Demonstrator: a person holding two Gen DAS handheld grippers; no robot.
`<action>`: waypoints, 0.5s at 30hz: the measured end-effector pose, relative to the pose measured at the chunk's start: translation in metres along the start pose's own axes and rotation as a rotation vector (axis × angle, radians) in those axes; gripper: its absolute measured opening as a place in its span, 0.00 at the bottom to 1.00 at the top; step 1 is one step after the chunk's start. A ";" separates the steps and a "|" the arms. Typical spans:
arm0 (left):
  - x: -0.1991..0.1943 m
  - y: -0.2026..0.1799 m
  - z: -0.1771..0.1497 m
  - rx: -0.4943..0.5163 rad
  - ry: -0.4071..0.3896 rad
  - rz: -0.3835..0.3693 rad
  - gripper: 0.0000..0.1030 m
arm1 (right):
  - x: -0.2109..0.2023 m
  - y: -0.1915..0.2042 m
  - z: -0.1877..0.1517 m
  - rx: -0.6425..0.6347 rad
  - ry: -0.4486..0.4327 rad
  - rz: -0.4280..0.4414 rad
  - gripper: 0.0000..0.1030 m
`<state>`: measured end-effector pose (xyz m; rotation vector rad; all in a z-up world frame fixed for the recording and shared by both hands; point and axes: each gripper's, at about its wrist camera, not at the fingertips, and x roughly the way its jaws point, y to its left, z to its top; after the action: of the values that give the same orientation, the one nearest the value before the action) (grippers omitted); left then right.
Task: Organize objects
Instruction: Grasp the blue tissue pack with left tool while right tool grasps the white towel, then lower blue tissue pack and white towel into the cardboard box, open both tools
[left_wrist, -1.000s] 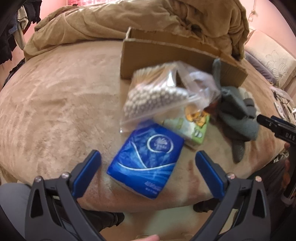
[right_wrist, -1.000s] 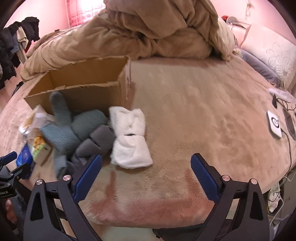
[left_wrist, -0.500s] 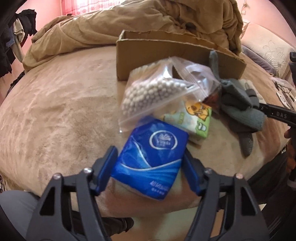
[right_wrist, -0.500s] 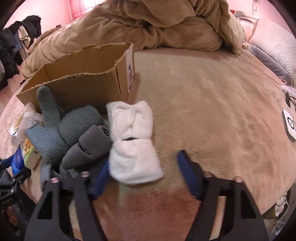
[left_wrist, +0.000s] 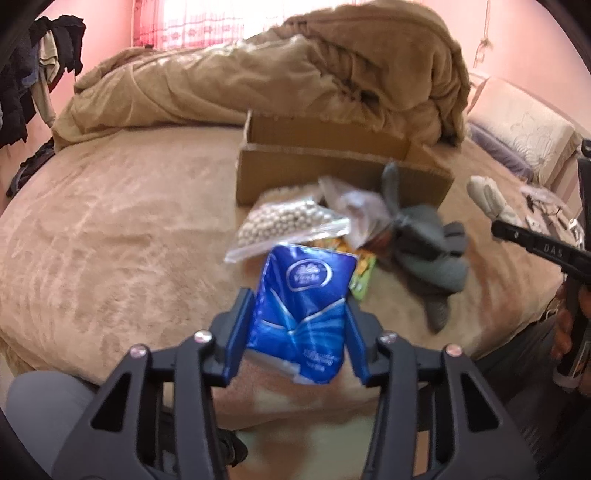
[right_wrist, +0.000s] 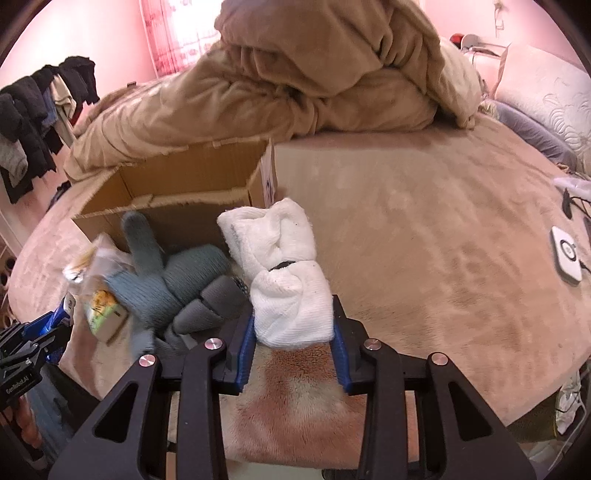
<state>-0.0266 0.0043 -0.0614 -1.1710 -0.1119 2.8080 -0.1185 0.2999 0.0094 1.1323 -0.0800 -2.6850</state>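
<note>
— Plush tan bed (right_wrist: 424, 236) is carrying everything, and it is giving underfoot. Left hand-held gripper (left_wrist: 299, 325) is pinching the blue tissue pack (left_wrist: 301, 299) by its near end, ahead of the cardboard box (left_wrist: 332, 173).

— Right hand-held gripper (right_wrist: 293, 332) is squeezing the white rolled towel (right_wrist: 284, 273) beside the grey knit gloves (right_wrist: 184, 284).

— Risks, I am guessing: the slick pack sliding out, the towel roll unfurling, or both arms crowding the box opening together.
</note>
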 end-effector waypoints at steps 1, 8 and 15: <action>-0.008 0.000 0.004 -0.004 -0.020 -0.001 0.46 | -0.006 0.003 -0.001 -0.003 -0.010 0.001 0.36; -0.049 -0.007 0.036 -0.008 -0.121 -0.037 0.46 | -0.036 0.009 0.019 -0.034 -0.081 0.016 0.36; -0.067 -0.023 0.085 0.048 -0.220 -0.063 0.46 | -0.046 0.023 0.045 -0.054 -0.125 0.061 0.36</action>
<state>-0.0383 0.0164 0.0481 -0.8302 -0.0947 2.8566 -0.1152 0.2860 0.0767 0.9307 -0.0613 -2.6841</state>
